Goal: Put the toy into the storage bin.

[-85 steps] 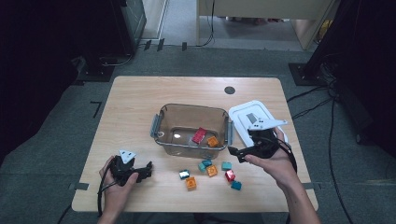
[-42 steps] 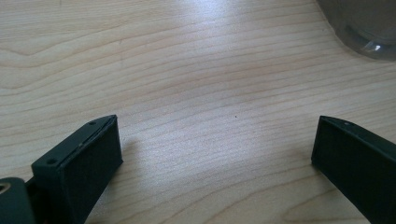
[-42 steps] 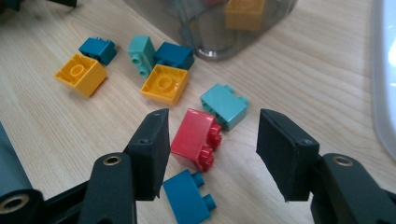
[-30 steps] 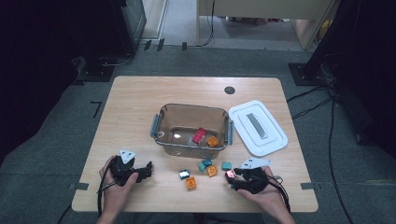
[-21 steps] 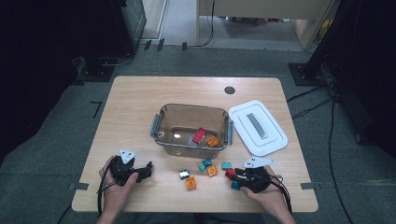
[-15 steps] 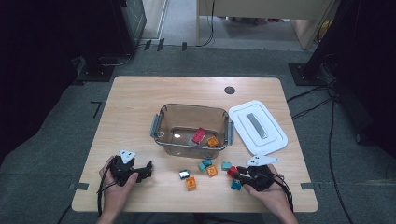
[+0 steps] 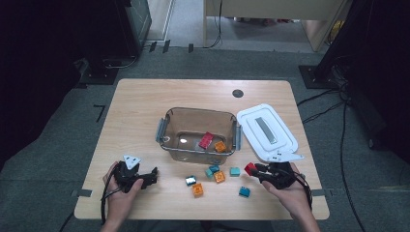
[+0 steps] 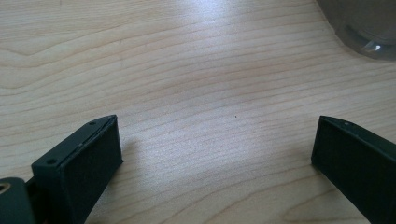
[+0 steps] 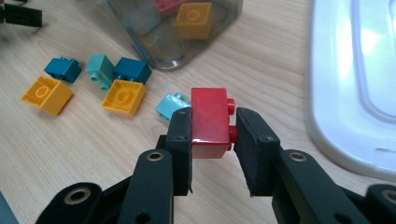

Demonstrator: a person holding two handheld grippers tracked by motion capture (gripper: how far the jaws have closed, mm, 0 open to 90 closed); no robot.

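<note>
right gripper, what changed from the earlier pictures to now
The right gripper came away from the white lid, dropped to the loose bricks in front of the clear container, and its jaws have just been closing onto the red brick, now clamped and lifted slightly. The left gripper stayed put, jaws open on bare table. Lid, container and the other bricks are unchanged.

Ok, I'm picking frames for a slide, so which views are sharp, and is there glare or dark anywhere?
High view: table evenly lit, floor around it dark, small glint inside the clear box. Right gripper view: red brick sharp with a sheen, white lid washed out by glare. Left gripper view: wood grain clear, bright patch at the top, box corner soft.
</note>
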